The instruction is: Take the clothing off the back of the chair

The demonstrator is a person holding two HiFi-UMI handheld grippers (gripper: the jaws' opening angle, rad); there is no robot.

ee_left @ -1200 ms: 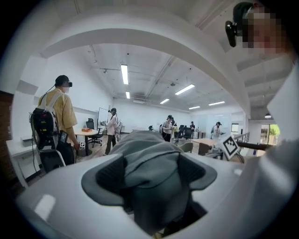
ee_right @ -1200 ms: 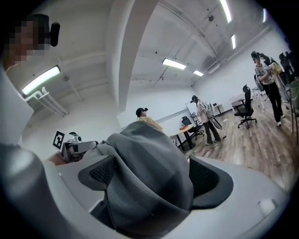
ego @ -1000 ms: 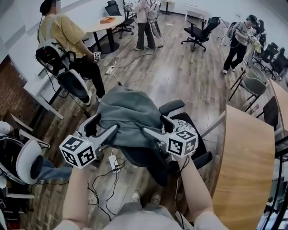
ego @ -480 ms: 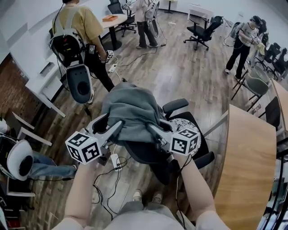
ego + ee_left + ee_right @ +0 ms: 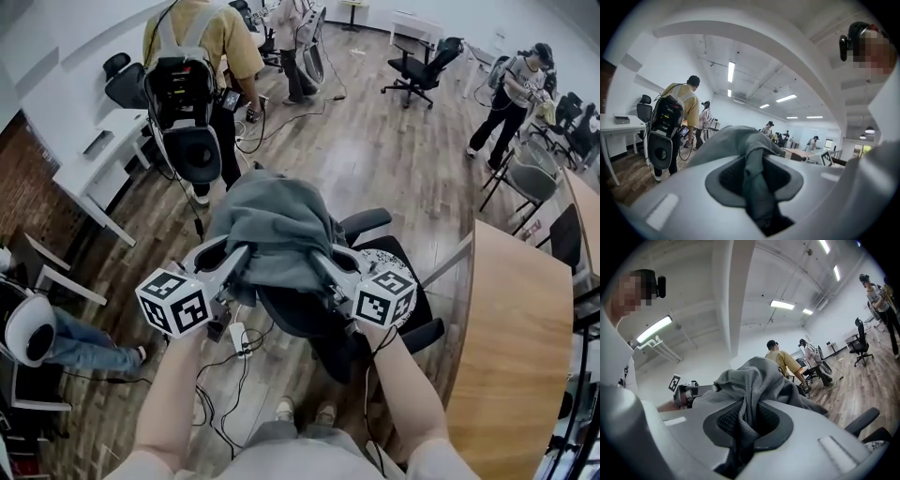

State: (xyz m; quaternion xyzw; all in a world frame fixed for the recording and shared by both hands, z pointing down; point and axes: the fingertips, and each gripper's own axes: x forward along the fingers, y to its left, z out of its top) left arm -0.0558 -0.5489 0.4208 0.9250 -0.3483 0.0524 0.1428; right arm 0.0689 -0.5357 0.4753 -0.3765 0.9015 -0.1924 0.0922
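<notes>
**Handling.** We judge the garment (image 5: 272, 225) to be soft, limp and light. It should sag and stretch between two holds rather than lift as one piece. The knit surface should give the fingers fair friction.

**Hold points.** We take it at the two sides where it hangs over the chair (image 5: 364, 222) back, one gripper per side.

- Left of the chair back: the left gripper (image 5: 242, 259) is closing its fingers, and a bunched fold of fabric sits pinched between them.
- Right of the chair back: the right gripper (image 5: 321, 264) is closing too. Its fingers are almost together, with a ribbed fold nipped between them.

**Caution.** A thin pinch may slip once the weight comes on. We would raise both sides evenly, up and clear of the top edge of the chair back.

**Appearance.** The garment is a dull grey-green knit with a fine ribbed texture. It lies heaped in loose folds over the top of the chair back and covers it from side to side. The dark lower part of the back shows beneath it.
</notes>
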